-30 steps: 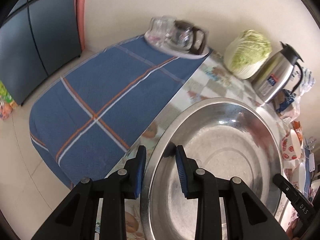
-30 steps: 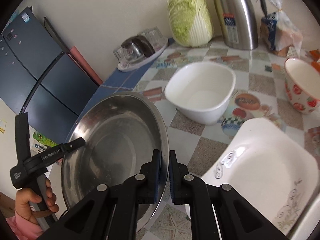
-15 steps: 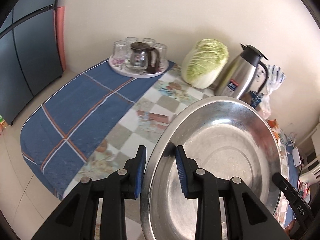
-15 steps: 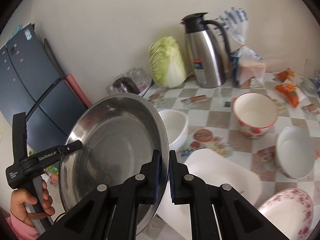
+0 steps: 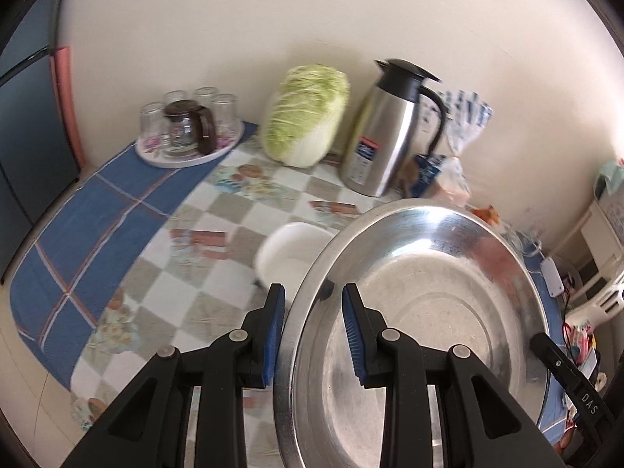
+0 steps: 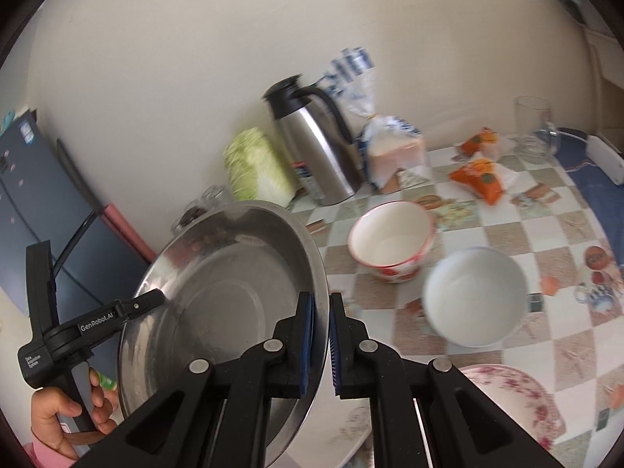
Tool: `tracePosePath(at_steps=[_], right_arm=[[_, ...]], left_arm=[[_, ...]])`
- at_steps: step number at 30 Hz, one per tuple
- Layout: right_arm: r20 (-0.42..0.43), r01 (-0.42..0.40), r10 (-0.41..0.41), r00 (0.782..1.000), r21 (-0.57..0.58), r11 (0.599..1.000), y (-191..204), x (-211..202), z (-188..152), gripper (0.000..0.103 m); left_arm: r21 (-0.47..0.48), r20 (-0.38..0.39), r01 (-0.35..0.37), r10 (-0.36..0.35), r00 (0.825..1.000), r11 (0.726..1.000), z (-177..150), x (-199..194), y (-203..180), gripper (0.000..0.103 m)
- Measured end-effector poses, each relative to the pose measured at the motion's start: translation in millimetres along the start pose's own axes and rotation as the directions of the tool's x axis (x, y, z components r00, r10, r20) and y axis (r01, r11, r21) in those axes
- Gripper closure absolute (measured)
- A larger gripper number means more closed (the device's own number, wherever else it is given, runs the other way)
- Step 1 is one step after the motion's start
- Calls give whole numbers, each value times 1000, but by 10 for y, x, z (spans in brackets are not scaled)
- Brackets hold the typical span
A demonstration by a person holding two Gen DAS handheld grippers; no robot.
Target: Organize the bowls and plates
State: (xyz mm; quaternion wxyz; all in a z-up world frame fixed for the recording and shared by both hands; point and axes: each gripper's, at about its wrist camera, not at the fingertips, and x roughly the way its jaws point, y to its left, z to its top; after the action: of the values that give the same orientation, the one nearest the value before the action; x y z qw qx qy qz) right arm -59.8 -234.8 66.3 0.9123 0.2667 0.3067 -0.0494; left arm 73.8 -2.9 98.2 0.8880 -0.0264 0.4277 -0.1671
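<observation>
Large steel basin point(image 5: 421, 312) held off the table point(image 5: 218, 273) between both grippers, tilted, its hollow facing the cameras

Left gripper point(image 5: 314, 314): jaws partly apart, straddling the basin's left rim; outer blue pad just beside the rim's outside, inner pad inside the bowl. Whether both pads press on the metal cannot be told from this view

Right gripper point(image 6: 320, 341): jaws nearly together, pinching the basin's right rim between the blue pads. In the right wrist view the left gripper's tip reaches the opposite rim, with a hand point(image 6: 66, 417) on its handle

On the checked tablecloth, below and beyond the basin:
- small white bowl point(image 5: 290, 251), partly hidden behind the basin's rim in the left view
- red-patterned bowl point(image 6: 392, 240) and a plain white bowl point(image 6: 475, 300) just beside it, both upright
- floral plate point(image 6: 522, 401) at the near edge
- Chinese cabbage point(image 5: 306, 113) and steel thermos jug point(image 5: 384, 136) against the wall
- bagged bread point(image 6: 394, 150) right of the jug
- tray of glasses point(image 5: 191, 128) at the far left, on the blue cloth
</observation>
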Motion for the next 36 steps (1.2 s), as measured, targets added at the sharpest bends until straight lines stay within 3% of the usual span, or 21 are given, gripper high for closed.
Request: tracePosePath(at_steps=[8, 16, 23, 36], right_arm=[[35, 67, -69, 997, 62, 996, -401, -254, 45, 94], [16, 110, -112, 994, 95, 989, -589, -298, 42, 94], [-19, 126, -124, 992, 102, 987, -622, -207, 22, 94], [-181, 155, -139, 974, 78, 985, -526, 297, -146, 93]], left_arm=[[37, -25, 48, -47, 999, 998, -83, 154, -439, 72], [46, -57, 58, -55, 997, 997, -183, 314, -571, 72], [32, -74, 49, -46, 996, 998, -223, 415, -520, 72], [-80, -168, 9, -22, 986, 997, -432, 712, -65, 72]])
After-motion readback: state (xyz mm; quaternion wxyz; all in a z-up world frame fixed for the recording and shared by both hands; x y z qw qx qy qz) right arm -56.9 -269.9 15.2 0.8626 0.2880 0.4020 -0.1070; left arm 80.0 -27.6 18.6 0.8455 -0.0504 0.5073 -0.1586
